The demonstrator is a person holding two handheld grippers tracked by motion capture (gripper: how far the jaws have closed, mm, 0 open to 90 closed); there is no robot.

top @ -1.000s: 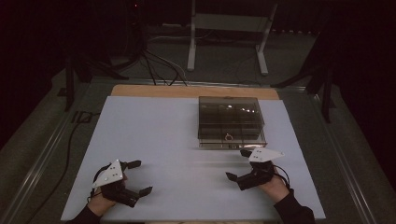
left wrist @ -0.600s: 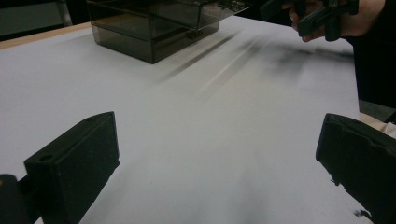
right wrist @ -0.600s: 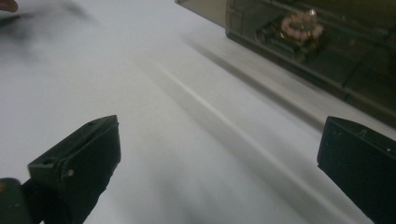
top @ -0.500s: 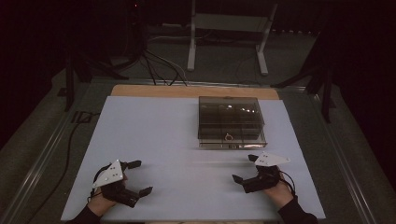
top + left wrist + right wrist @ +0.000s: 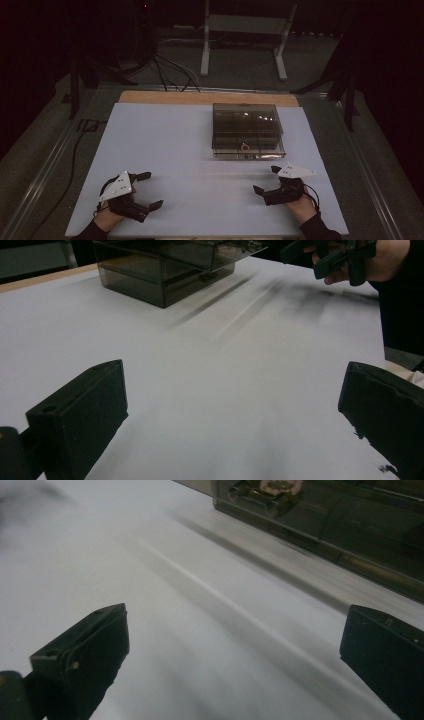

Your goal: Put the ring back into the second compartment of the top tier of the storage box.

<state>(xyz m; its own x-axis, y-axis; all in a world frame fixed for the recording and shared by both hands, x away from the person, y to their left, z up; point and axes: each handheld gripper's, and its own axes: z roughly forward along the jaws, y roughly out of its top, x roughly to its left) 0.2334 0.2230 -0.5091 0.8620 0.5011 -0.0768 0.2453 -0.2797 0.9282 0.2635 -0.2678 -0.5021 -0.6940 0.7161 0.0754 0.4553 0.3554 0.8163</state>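
The left gripper sits low at the near left of the white sheet, jaws spread wide with nothing between them. The right gripper sits at the near right, jaws likewise wide apart and empty, aimed across the sheet. A smoky clear box stands on the sheet's far half, just beyond the right gripper and well apart from the left one. A small ring-like item lies by its front edge; what it is I cannot tell.
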